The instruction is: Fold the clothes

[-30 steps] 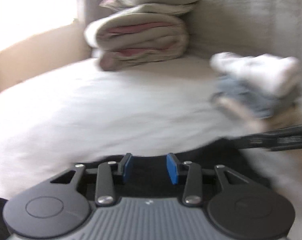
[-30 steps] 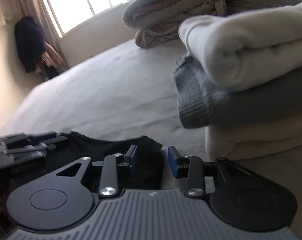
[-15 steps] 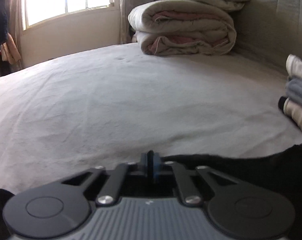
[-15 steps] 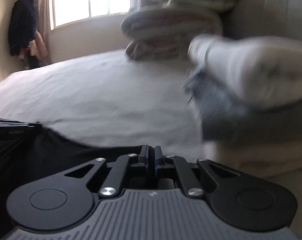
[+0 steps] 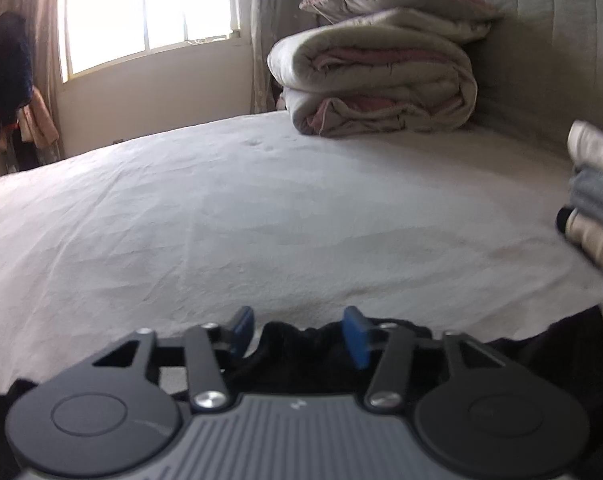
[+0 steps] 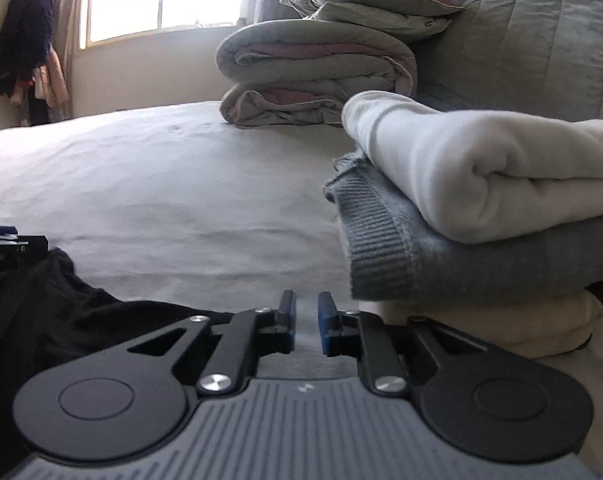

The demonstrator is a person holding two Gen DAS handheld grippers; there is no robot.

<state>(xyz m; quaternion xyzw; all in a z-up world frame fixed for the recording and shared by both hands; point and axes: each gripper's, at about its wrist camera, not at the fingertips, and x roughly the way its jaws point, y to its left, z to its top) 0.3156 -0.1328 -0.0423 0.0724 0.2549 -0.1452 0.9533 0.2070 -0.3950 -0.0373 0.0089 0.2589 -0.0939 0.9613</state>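
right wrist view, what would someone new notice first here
The stack of folded clothes fills the right side, white on grey on cream, resting on the bed. Behind it a rolled quilt sits against the headboard. A black garment lies at lower left, beside the open right gripper.

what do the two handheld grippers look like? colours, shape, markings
Both match. The left gripper and right gripper have a grey ribbed body with a small pale logo, two round black discs either side, black linkage arms with silver screws, and black fingers faced with blue pads. No cables, hands or sleeves in view.
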